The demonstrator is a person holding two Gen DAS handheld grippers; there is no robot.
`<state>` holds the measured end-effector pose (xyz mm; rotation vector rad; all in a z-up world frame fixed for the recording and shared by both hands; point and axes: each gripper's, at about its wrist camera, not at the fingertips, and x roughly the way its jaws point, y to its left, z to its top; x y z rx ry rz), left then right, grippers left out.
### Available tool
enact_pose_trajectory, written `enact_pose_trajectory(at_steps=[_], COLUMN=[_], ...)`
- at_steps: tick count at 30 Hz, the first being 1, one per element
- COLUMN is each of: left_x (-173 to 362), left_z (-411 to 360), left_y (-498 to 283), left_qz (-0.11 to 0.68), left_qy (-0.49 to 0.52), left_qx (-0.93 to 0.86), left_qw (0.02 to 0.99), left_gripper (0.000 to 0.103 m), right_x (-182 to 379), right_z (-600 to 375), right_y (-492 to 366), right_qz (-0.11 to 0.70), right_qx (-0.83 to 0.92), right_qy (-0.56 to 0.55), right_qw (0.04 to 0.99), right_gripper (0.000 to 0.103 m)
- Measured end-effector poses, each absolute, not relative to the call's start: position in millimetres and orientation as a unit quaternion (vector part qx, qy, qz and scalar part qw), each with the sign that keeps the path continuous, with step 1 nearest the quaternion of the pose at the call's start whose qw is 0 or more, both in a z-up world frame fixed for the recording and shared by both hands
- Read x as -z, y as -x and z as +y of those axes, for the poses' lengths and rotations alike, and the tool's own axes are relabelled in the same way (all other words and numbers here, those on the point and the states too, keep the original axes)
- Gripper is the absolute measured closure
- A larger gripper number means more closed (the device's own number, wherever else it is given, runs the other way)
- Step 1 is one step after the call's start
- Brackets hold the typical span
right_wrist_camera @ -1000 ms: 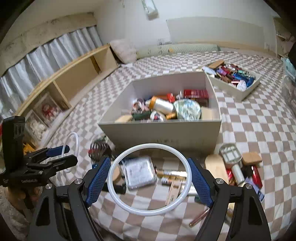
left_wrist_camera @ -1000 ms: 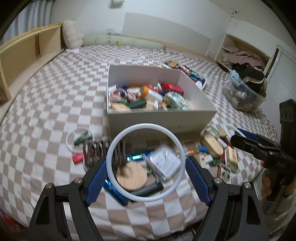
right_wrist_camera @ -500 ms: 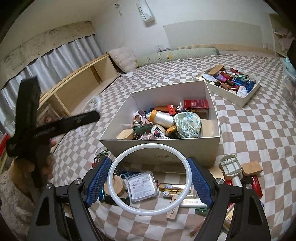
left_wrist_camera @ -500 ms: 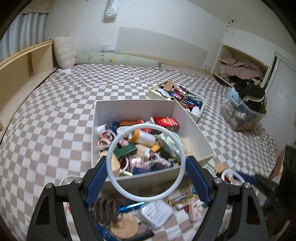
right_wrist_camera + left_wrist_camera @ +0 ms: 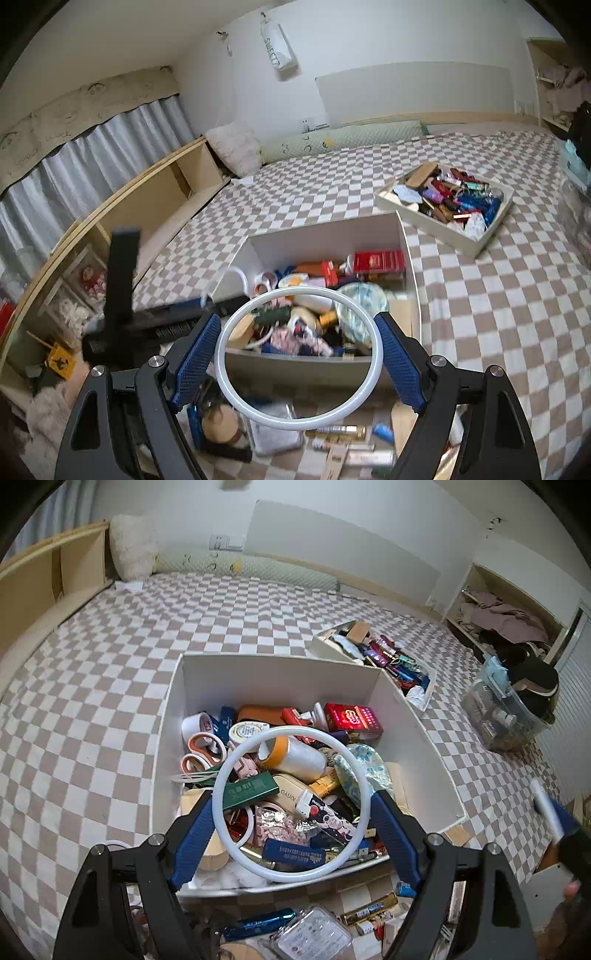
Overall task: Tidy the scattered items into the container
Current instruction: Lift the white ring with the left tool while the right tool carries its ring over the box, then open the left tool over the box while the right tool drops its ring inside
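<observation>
Left claw (image 5: pixel 291 805) clenched across a white ring (image 5: pixel 291 878), held over the white box (image 5: pixel 417 738) full of clutter, mid-bed. Right claw (image 5: pixel 298 363) likewise grasping a second white ring (image 5: pixel 236 394), above the box's near wall. Loose items lie along the bed's (image 5: pixel 110 672) near edge.

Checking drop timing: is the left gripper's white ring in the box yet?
Not in. The white ring sits clamped between the left gripper pads, above the box.

Home bedroom – checkered bedspread (image 5: pixel 229 620), fluffy pillow (image 5: pixel 129 546), bolster (image 5: pixel 255 568); curtains (image 5: pixel 92 147), wood shelves w/ clothes (image 5: pixel 506 613)
</observation>
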<state>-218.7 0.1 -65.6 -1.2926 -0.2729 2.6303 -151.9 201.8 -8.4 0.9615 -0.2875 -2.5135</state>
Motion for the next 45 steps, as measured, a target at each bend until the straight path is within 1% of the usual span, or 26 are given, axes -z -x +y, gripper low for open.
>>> enact_pose_trajectory(at_steps=[7,15,25,26,28,32,42,45], left_x=[75,88,112,114,117,118,116,115], left_z=[6,2,6,5,2,-2,-4,-2], left_y=[241,261,271,271,271,270,266,265], left_qz=[-0.094,-0.108,-0.079,-0.080,-0.082,-0.080,-0.080,-0.078], left_qy=[0.444,0.457,0.479,0.480,0.483,0.478,0.475,0.475], left_qx=[-0.887,-0.880,-0.872,-0.871,-0.869,-0.872,-0.873,-0.873], left_qw=[0.090,0.079,0.068,0.067,0.066,0.062,0.072,0.079], left_gripper=[0.020,0.020,0.019,0.018,0.012,0.006,0.006,0.006], right_x=[13,24,43,45,48,56,89,97], right_z=[194,182,166,164,159,148,128,130], right_y=[185,241,293,297,305,317,351,355], right_qz=[-0.105,-0.112,-0.110,-0.108,-0.104,-0.100,-0.089,-0.102], right_qx=[0.910,0.894,0.876,0.875,0.873,0.867,0.846,0.842], right_qy=[-0.352,-0.392,-0.436,-0.438,-0.443,-0.456,-0.499,-0.504], right_qw=[0.194,0.184,0.173,0.173,0.173,0.174,0.162,0.162], right_gripper=[0.019,0.019,0.019,0.019,0.019,0.019,0.019,0.019])
